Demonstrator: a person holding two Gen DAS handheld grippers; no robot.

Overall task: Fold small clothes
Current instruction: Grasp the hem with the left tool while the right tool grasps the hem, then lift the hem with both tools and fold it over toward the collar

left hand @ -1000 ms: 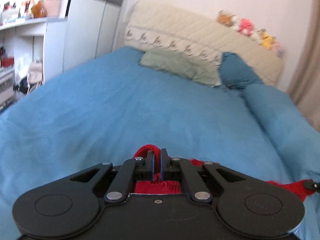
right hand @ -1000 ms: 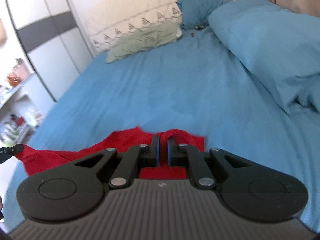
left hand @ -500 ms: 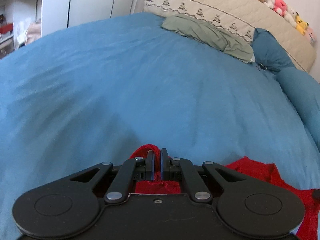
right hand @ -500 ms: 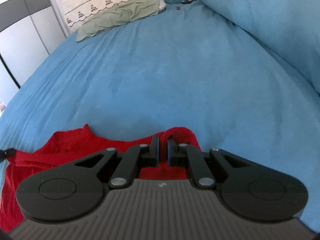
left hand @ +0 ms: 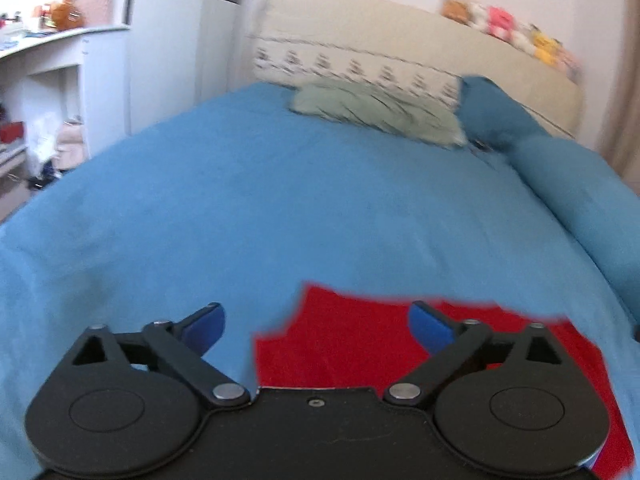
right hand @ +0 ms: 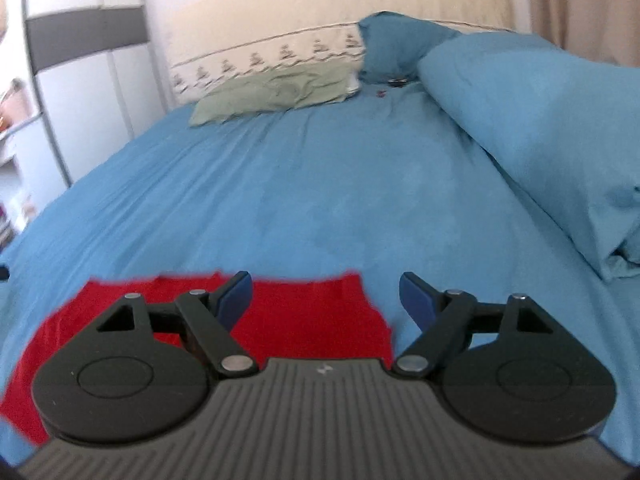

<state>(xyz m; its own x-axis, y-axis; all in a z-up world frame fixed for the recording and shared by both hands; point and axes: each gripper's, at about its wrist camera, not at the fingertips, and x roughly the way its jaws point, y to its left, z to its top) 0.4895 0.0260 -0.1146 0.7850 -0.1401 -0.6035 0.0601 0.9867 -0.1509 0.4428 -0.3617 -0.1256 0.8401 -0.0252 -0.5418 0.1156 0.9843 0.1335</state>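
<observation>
Low wrist views headboardward (shared bed)

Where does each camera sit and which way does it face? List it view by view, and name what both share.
Left wrist: sits on the left gripper, looking forward and down across the blue bedspread toward the beige quilted headboard; its jaws, just opened, stand wide over the red knitted garment.
Right wrist: sits on the right gripper, facing the same way; its jaws, also just opened, stand wide over the garment's edge.
Shared: garment, bedspread, headboard, sage-green pillow.
</observation>
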